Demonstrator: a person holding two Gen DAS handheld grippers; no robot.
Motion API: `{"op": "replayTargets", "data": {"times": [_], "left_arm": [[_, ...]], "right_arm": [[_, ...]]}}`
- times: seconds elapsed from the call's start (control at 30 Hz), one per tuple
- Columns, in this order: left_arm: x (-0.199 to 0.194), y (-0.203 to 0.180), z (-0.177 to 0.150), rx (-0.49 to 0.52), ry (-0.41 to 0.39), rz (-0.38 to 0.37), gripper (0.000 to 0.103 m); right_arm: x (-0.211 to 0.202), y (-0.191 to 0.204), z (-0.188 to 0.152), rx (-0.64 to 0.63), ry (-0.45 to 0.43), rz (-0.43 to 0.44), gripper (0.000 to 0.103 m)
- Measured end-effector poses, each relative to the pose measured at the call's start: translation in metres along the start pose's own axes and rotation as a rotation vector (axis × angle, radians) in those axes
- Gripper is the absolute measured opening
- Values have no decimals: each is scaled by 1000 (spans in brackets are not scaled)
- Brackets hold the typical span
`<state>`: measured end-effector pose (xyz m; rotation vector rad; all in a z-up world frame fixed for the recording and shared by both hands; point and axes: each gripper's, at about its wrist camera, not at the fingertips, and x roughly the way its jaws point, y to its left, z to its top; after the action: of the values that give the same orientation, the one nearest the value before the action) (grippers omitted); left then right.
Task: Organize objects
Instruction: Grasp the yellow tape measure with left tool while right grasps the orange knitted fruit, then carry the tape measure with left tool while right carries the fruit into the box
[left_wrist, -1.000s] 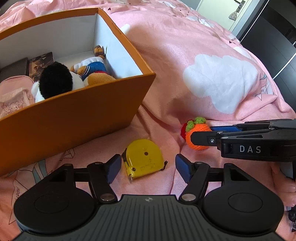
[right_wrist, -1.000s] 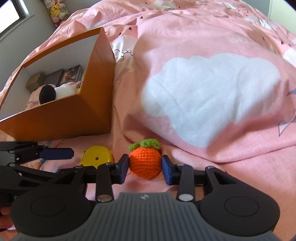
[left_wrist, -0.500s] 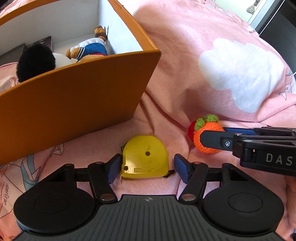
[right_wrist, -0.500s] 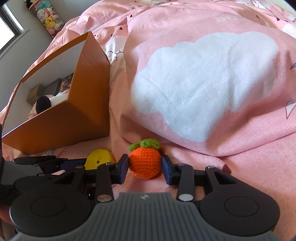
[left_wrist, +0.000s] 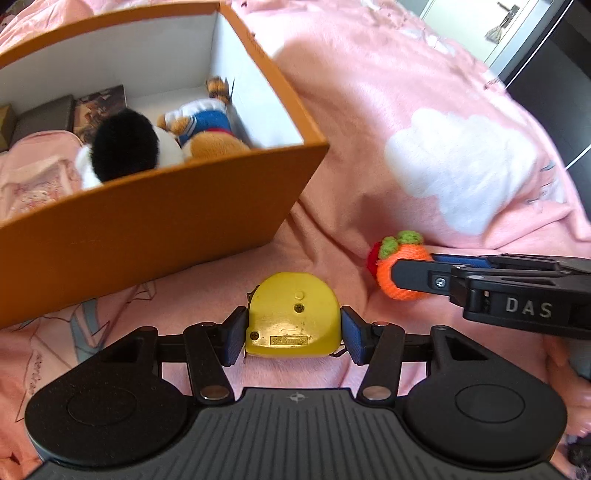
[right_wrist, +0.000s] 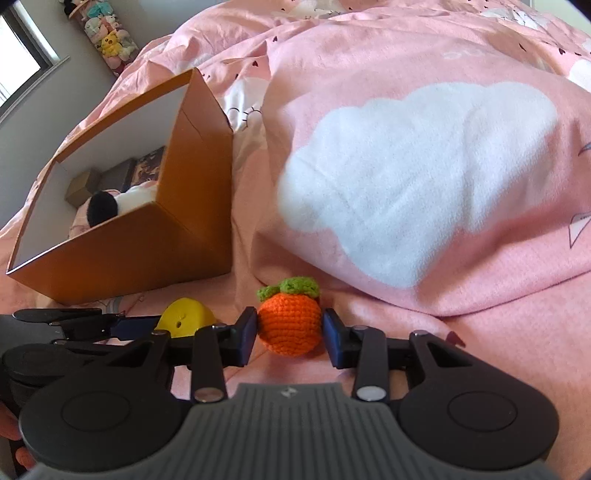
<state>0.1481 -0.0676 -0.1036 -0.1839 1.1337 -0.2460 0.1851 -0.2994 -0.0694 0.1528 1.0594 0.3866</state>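
Note:
A yellow tape measure (left_wrist: 293, 319) sits between the pads of my left gripper (left_wrist: 293, 339), which is shut on it just above the pink bedding. It also shows in the right wrist view (right_wrist: 186, 322). A crocheted orange fruit (right_wrist: 290, 321) with a green top sits between the pads of my right gripper (right_wrist: 290, 338); the left pad touches it, a small gap shows at the right pad. The fruit (left_wrist: 400, 264) and the right gripper (left_wrist: 480, 280) show at the right of the left wrist view. An open orange box (left_wrist: 159, 225) stands behind.
The box holds plush toys (left_wrist: 125, 147), a pink pouch (left_wrist: 33, 177) and small dark boxes (left_wrist: 99, 107). A folded pink duvet with a white cloud (right_wrist: 417, 173) rises behind the fruit. A dark wardrobe and door (left_wrist: 546, 40) are at the far right.
My left gripper moved forward around the tape measure and closed on it. My right gripper stayed around the orange fruit. Both views rose slightly, showing more of the box's inside.

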Motion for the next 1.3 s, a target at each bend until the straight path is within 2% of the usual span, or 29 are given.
{"op": "replayTargets", "data": {"times": [0.2, 0.37, 0.5, 0.57, 0.67, 0.83, 1.07, 1.3], "left_arm": [[-69, 12, 7, 40, -91, -86, 61], [-106, 19, 34, 143, -179, -51, 61], [-110, 21, 62, 255, -205, 18, 61], [-98, 27, 83, 295, -181, 27, 61], [-83, 44, 98, 348, -155, 47, 61], [-46, 70, 127, 420, -97, 88, 61], [-4, 90, 154, 485, -36, 87, 61], [20, 99, 164, 540, 8, 53, 61]], "right_arm": [[-39, 27, 21, -101, -73, 89, 40], [-67, 55, 51, -248, -112, 165, 40], [-63, 87, 82, -428, -130, 149, 40], [-53, 100, 98, -504, -127, 136, 40], [-24, 115, 128, -626, -88, 135, 40], [39, 142, 160, -867, -28, 48, 40], [105, 167, 178, -1147, 73, -5, 40], [145, 178, 181, -1327, 182, -64, 40]]}}
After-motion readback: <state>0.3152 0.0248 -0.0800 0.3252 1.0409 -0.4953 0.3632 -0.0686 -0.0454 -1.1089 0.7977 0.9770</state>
